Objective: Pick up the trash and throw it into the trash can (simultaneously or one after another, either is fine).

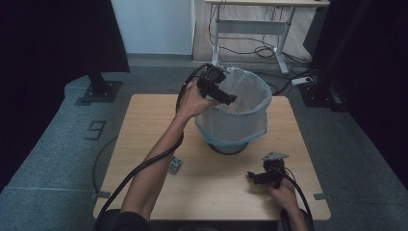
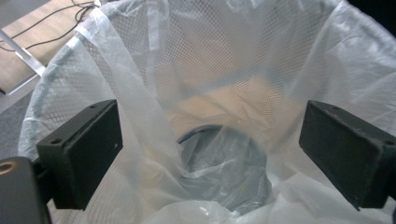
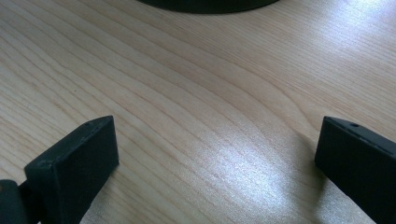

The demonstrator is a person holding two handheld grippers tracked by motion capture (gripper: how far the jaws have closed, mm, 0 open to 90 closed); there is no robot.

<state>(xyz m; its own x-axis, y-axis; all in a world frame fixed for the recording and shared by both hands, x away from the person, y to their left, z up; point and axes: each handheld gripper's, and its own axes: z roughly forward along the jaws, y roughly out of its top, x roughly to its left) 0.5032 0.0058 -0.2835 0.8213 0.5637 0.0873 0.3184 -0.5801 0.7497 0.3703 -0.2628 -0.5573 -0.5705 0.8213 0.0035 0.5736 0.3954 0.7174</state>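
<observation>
Translucent liner (image 2: pixel 224 70) veiling bin (image 2: pixel 224 158) bottom

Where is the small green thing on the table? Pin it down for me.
In the high view the small green object lies on the wooden table, left of centre, just beside the person's left forearm and in front-left of the lined mesh bin.

Mesh bin (image 1: pixel 234 126) upright on the table — liner fitted (translucent white).
</observation>
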